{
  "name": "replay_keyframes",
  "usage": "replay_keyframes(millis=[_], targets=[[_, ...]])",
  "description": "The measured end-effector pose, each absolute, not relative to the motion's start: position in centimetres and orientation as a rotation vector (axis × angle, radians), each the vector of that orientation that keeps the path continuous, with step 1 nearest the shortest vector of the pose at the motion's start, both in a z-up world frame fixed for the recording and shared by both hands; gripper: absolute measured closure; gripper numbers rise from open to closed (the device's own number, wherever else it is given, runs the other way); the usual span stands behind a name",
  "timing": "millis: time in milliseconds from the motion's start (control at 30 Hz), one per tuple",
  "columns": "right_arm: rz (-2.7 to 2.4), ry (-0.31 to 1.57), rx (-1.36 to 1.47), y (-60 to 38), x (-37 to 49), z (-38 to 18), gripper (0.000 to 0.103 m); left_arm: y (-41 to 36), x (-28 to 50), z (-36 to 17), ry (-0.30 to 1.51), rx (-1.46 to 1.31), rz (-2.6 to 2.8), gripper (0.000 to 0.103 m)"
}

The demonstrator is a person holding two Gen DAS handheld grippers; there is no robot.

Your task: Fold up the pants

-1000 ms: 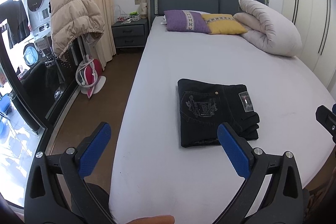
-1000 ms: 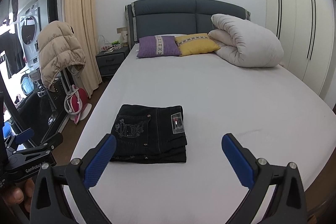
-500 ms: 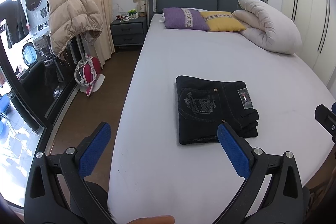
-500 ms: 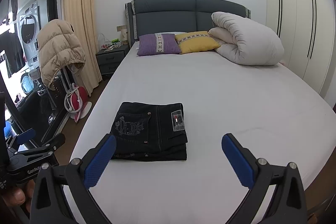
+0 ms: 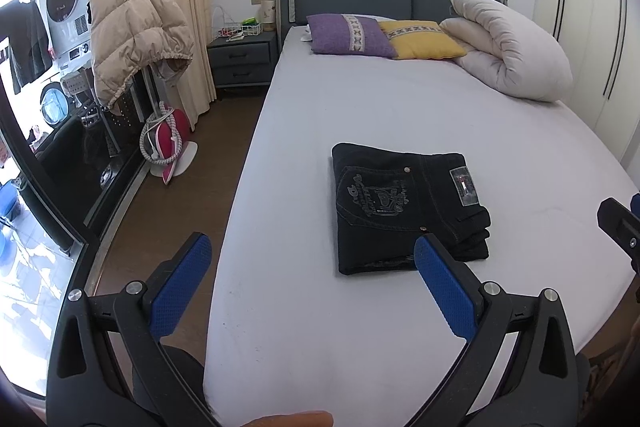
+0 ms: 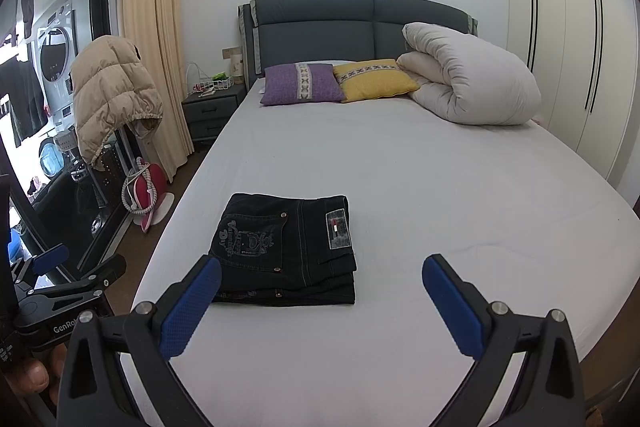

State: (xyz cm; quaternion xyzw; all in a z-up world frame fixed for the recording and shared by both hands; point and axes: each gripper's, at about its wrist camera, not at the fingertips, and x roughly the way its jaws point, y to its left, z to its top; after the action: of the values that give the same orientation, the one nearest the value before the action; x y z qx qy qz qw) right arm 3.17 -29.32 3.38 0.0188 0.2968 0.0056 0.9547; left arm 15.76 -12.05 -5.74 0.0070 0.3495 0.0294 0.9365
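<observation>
I am holding the left tongs (image 5: 308, 255) spread wide and gripping nothing, hovering above the near edge of the bed (image 5: 360, 99). The right tongs (image 6: 322, 273) are also gaping wide with nothing between their blue pads (image 6: 188, 311). The pants (image 6: 286, 251) are lying folded into a compact black stack on the white sheet, just beyond both tongs, pocket and label facing up.

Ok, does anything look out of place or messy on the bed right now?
Nothing stands out. The pants lie folded in a compact stack on the bed, both grippers open and clear of them. Pillows and duvet sit by the headboard.
</observation>
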Motion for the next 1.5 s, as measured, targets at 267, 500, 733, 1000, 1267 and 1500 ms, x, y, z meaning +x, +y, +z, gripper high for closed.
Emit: replay_keyframes(millis=[267,500,733,1000,1267,1500], targets=[[0.013,0.604,0.038,-29.4,3.1,3.3,0.0,-12.1,15.7,-5.8,0.715,0.015,0.058,0.0],[0.014,0.605,0.037,-29.4,3.1,3.3,0.0,-12.3,15.8,-6.0,0.718,0.017,0.056,0.0],[0.014,0.607,0.036,-29.5,3.0,3.1,0.0,-12.2,16.0,-6.0,0.721,0.017,0.049,0.0],[0.016,0.608,0.036,-29.6,3.1,3.3,0.0,-12.2,16.1,-6.1,0.723,0.019,0.047,0.0],[0.017,0.617,0.03,-30.0,2.5,2.0,0.0,-12.1,16.3,-6.4,0.73,0.015,0.038,0.0],[0.019,0.62,0.028,-30.3,2.6,1.8,0.0,-11.9,16.2,-6.6,0.732,0.01,0.016,0.0]])
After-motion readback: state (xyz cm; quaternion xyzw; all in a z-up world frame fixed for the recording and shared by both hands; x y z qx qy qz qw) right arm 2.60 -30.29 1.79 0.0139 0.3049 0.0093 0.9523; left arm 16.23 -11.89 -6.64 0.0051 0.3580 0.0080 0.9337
